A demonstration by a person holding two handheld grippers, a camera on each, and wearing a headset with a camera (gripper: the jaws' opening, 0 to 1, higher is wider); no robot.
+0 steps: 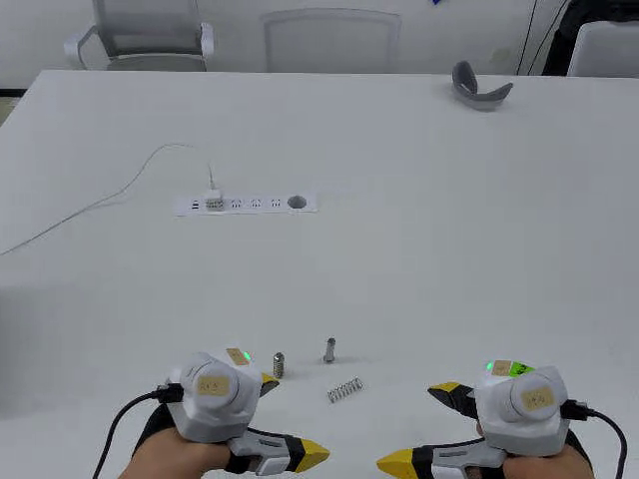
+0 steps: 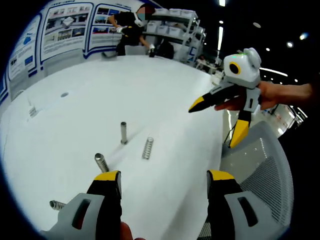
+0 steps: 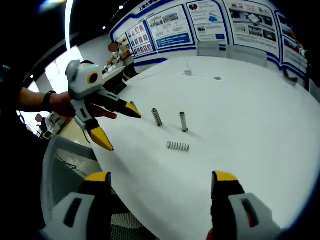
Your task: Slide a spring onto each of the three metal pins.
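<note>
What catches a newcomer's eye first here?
The open, yellow-tipped left gripper and right gripper, low at the near edge of the white table. Between them stand a spring-covered pin and a bare pin, with a loose spring lying flat in front. A power strip sits mid-table.

no writing sharp enough to read

a pale sticker [image 1: 212, 385] sits on top of the left gripper [image 1: 293, 417] at the lower left of the head view. a second sticker [image 1: 536, 398] sits on the right gripper [image 1: 411, 426] at the lower right. each carries small dark marks, too blurred to make out. wall posters [image 2: 65, 25] with blue headers hang in the upper left of the left gripper view. more posters [image 3: 200, 20] run along the top of the right gripper view. their print is too small to read.
</note>
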